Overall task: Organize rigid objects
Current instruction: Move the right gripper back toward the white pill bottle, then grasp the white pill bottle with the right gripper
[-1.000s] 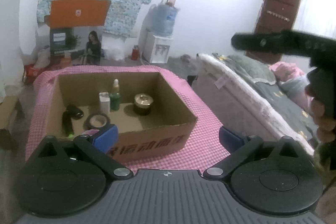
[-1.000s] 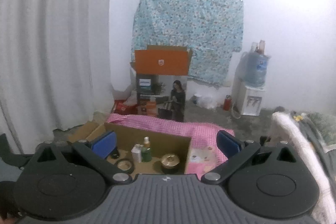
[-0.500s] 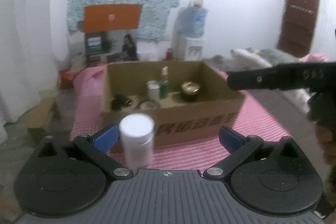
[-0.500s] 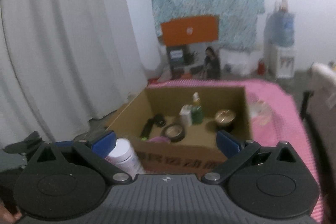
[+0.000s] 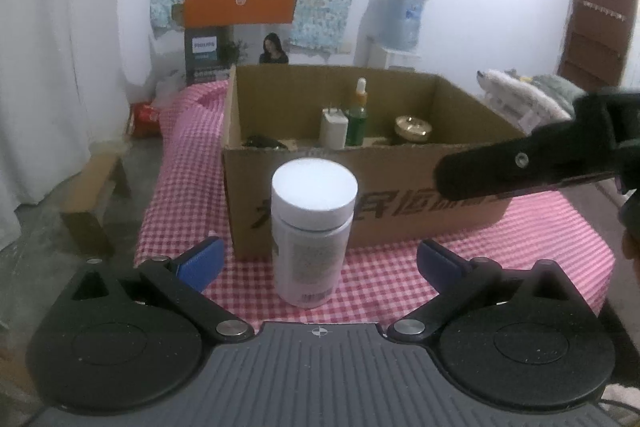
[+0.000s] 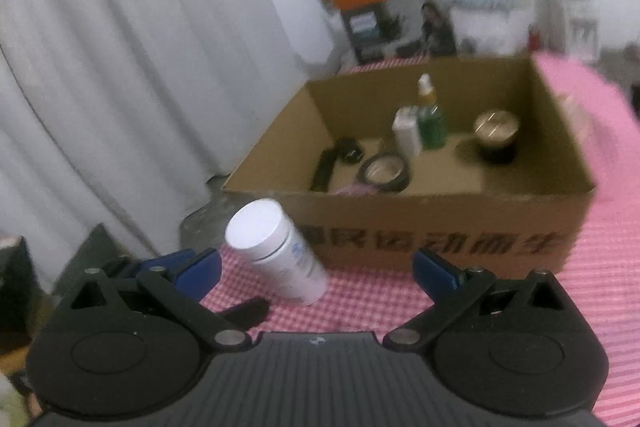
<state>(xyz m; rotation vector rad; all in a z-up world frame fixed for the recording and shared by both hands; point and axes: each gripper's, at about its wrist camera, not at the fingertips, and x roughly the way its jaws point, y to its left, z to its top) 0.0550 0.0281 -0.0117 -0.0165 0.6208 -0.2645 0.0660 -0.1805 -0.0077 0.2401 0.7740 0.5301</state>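
Standing upright, white bottle point(image 5: 313, 235) points cap-up.

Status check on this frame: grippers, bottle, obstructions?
Left gripper open, right gripper open. White bottle upright on checkered cloth, outside cardboard box. Nothing blocking.

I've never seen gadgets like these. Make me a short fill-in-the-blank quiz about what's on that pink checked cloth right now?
1. The white bottle stands on the checked cloth, ____ the cardboard box.
2. The left gripper has its jaws ____, one on each side of the bottle.
3. The green dropper bottle stands ____ the box.

Missing words: outside; open; inside
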